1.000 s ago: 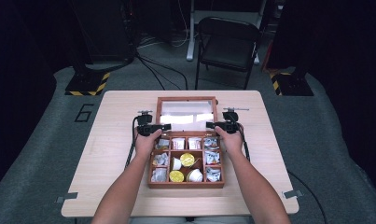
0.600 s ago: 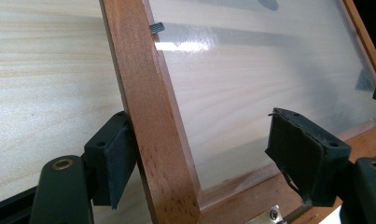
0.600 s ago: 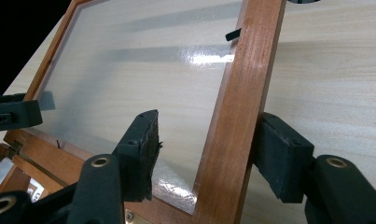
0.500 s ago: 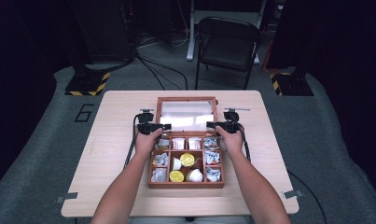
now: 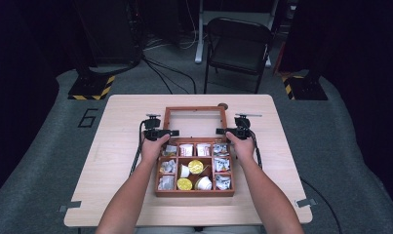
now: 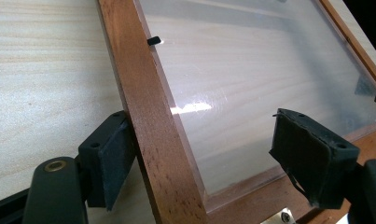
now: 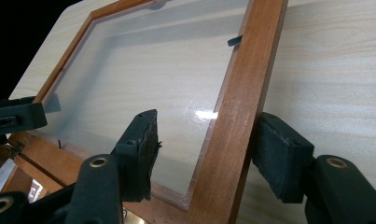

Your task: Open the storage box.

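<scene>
A wooden compartment box (image 5: 194, 193) stands on the table, holding several small cups (image 5: 195, 166) and foil packets. Its glass-paned lid (image 5: 194, 109) is swung open behind it and lies back close to the tabletop. My left gripper (image 5: 170, 132) is open and straddles the lid's left frame rail (image 6: 148, 121): one pad touches the rail's outer side, the other hangs over the glass (image 6: 251, 65). My right gripper (image 5: 222, 131) is open too, astride the right frame rail (image 7: 239, 88), one jaw over the pane (image 7: 148, 60), the other just outside the wood.
The light wooden table (image 5: 121, 122) has bare room left and right of the box. A small brown round thing (image 5: 223, 105) lies just behind the lid. A black folding chair (image 5: 238, 46) stands on the floor beyond the table's far edge.
The lid has swung farther back and down: its pane glared bright before, and now the tabletop shows through it. Both hands stayed at the lid's sides.
</scene>
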The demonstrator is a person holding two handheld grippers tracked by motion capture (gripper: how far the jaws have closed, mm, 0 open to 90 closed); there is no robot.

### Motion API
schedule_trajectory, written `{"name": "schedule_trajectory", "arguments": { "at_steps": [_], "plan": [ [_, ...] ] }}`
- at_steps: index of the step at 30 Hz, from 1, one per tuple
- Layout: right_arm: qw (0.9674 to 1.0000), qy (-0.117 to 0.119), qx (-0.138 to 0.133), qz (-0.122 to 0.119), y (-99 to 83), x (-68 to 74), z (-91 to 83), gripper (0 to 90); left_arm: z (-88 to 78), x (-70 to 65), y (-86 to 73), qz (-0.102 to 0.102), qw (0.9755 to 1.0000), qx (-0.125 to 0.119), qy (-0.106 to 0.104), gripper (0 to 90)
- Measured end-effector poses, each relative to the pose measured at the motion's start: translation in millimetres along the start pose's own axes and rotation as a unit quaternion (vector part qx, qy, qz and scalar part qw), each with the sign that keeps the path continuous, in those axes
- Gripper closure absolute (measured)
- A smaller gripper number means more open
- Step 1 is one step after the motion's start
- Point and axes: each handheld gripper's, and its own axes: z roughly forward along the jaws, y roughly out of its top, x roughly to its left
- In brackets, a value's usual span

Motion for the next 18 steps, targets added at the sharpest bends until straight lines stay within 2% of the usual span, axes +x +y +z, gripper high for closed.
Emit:
{"name": "schedule_trajectory", "arguments": {
  "at_steps": [5,7,9,16,18],
  "plan": [
    [1.0000,0.001,0.001,0.000,-0.3,-1.9,1.4,41.6,0.7,0.9,-0.4,-0.005,1.0000,0.004,-0.001,22.0],
    [0.9999,-0.001,0.006,0.012,-0.8,-1.2,1.3,41.5,1.3,0.7,-0.5,-0.010,0.9999,0.003,0.000,21.8],
    [1.0000,0.000,0.004,0.008,-0.9,-2.5,2.0,41.4,1.5,0.6,-0.7,-0.012,0.9999,0.003,0.000,21.7],
    [0.9998,0.004,0.011,0.016,-1.0,-3.4,2.3,41.4,2.0,2.0,-0.8,-0.014,0.9999,0.008,-0.001,21.5],
    [0.9996,0.003,0.014,0.024,-1.1,-2.9,2.1,41.3,2.2,1.9,-1.0,-0.015,0.9999,0.007,-0.002,21.4]
  ]
}}
